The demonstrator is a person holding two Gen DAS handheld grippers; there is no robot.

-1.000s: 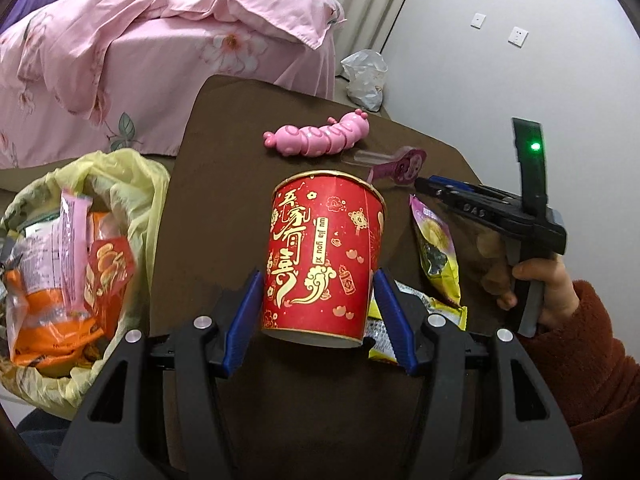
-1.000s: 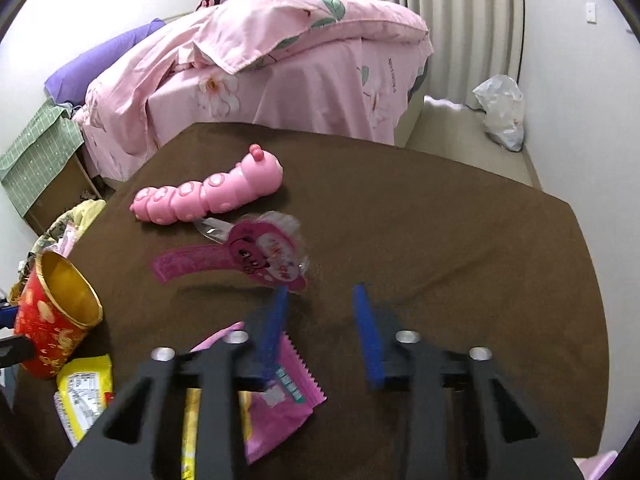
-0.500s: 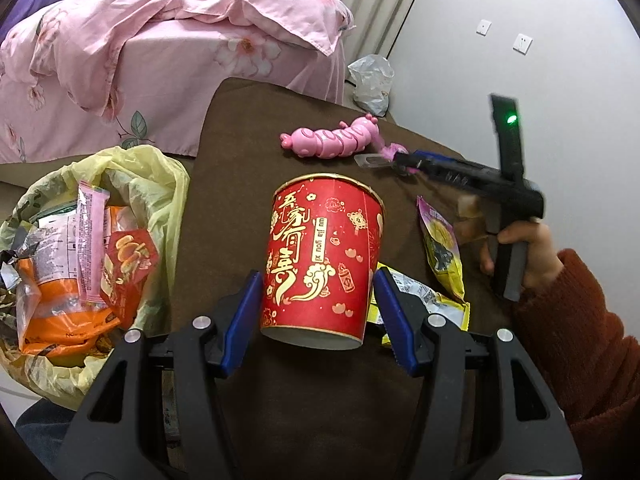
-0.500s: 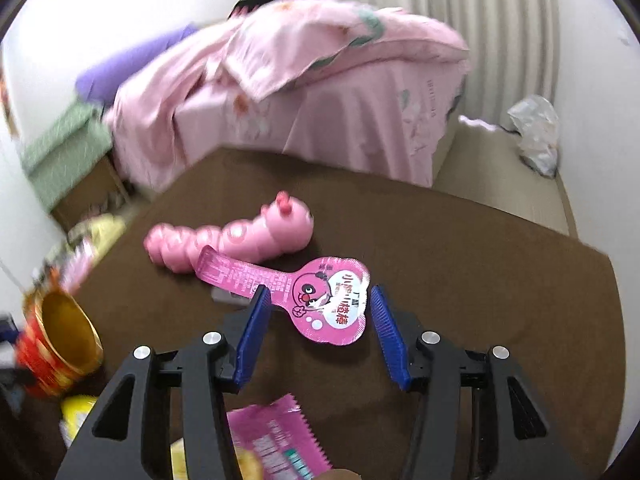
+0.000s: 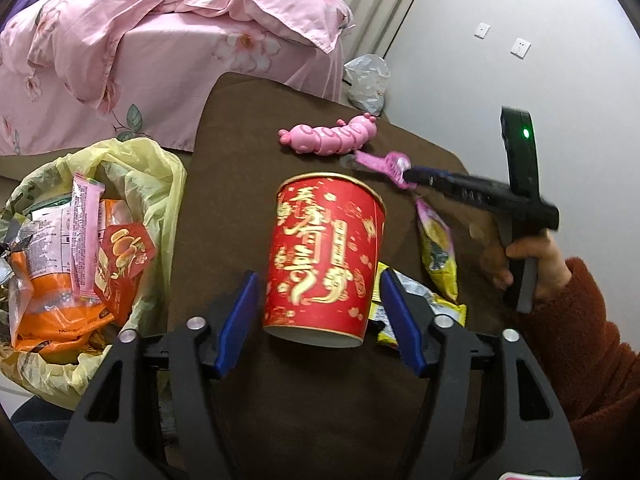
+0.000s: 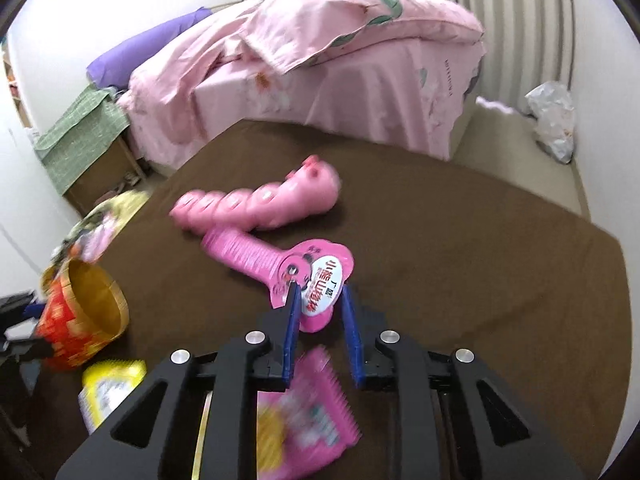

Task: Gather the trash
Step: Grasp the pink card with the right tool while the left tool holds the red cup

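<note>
Tool pair, black frames with blue ribbed pads. Right tool (image 6: 318,304) narrow, jaws closing, round head of pink wrapper (image 6: 310,280) between them; whether pads press on it yet can't be told. Wrapper is flat glossy film, lollipop-shaped, long ridged tail pointing toward pink toy (image 6: 260,206), a segmented plastic caterpillar lying on brown desk (image 6: 460,240). Under right tool: pink sachet (image 6: 312,404) with zigzag edge, blurred. Yellow packet (image 6: 106,388) left of it, beside cup. Desk top looks matte, fabric-like.

Left tool (image 5: 320,312) wide, jaws opening, pads on either side of red cup (image 5: 324,256) near its base, small gaps visible, not gripping. Cup is paper, tapered, gold print and gold rim, upright on desk, empty inside with gold lining seen from right view. Crumpled yellow foil packet lies behind right pad; slim yellow-purple packet (image 5: 436,248) further right. Right hand (image 5: 528,264) in fuzzy rust-red sleeve holds other tool's handle, green light on.

Left of desk: thin yellow plastic bag (image 5: 132,176), open, stuffed with orange, pink and red crinkly wrappers. Behind: bed (image 5: 160,48) with rumpled pink floral cover. White crumpled bag (image 5: 368,80) on floor by wall.
</note>
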